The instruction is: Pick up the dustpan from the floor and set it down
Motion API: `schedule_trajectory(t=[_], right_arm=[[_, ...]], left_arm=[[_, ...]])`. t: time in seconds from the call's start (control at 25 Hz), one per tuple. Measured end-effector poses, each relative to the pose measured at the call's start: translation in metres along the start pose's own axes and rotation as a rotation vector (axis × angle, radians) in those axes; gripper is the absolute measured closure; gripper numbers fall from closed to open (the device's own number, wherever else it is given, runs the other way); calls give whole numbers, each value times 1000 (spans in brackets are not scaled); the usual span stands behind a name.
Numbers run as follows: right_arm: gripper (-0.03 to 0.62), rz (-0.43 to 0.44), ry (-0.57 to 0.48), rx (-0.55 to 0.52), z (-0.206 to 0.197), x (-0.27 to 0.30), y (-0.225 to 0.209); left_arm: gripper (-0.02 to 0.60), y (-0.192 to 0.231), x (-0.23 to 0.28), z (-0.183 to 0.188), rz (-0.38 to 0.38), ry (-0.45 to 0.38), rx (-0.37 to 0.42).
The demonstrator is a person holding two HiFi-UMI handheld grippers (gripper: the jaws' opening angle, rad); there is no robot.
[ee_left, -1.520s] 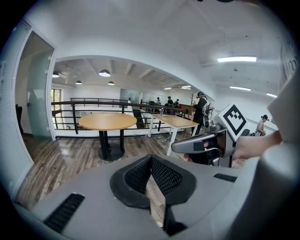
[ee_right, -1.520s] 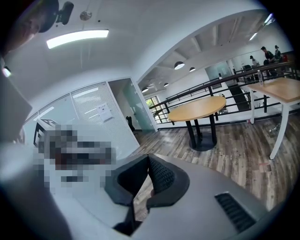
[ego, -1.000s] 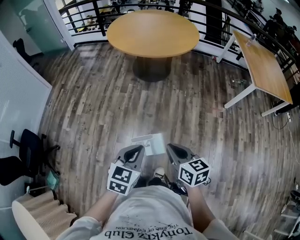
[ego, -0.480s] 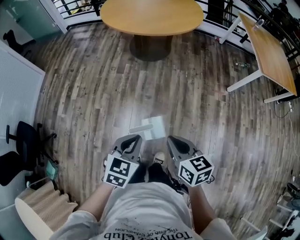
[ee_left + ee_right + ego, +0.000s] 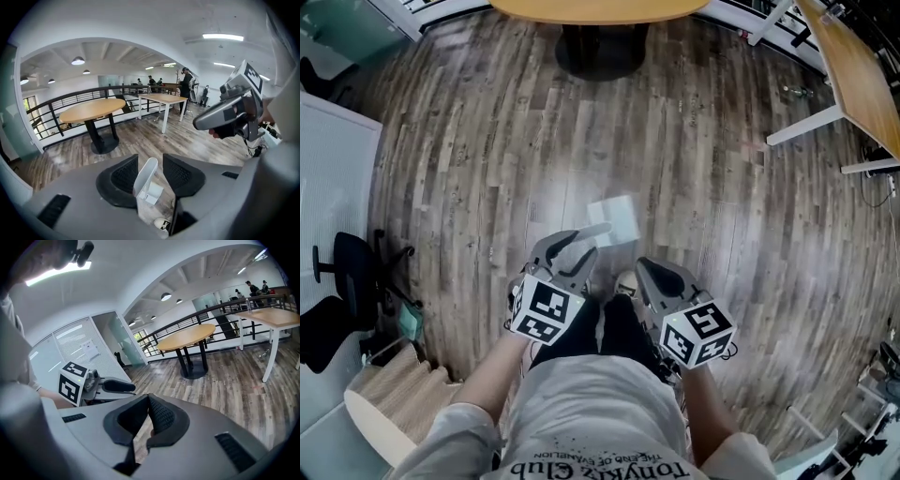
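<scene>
A white dustpan lies on the wooden floor just ahead of my feet, its handle pointing toward my left gripper. In the left gripper view the upright white handle stands between the two black pads, a gap showing on its right side. These jaws have just been opening and are open around the handle. My right gripper hovers to the right of the pan, apart from it. In its own view the right gripper is shut with nothing between its tips.
A round wooden table on a dark pedestal stands ahead, a rectangular desk at the right. A black office chair sits at the left. My shoe is between the grippers. People stand far off by the railing.
Both grippers have sunk toward the floor. The left one has moved up to the dustpan and its jaws have gone from shut to open around the handle.
</scene>
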State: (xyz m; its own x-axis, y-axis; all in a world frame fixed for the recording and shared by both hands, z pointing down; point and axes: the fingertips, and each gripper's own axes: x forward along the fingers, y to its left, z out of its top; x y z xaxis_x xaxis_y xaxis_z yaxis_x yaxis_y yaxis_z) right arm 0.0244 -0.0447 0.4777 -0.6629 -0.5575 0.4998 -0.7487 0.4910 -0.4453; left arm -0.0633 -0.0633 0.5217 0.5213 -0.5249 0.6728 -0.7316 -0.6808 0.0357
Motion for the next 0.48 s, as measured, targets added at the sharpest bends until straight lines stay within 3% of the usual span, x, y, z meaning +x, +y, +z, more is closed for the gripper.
schedule_trajectory(t=[0.24,0.48], right_arm=[[572,-8,24,63,-19,10,-8],[571,-7,25,115,-31,12,-13]], left_arm=[[353,10,28,-19,-29,89,171],[321,11,61,-42,-71,195,284]])
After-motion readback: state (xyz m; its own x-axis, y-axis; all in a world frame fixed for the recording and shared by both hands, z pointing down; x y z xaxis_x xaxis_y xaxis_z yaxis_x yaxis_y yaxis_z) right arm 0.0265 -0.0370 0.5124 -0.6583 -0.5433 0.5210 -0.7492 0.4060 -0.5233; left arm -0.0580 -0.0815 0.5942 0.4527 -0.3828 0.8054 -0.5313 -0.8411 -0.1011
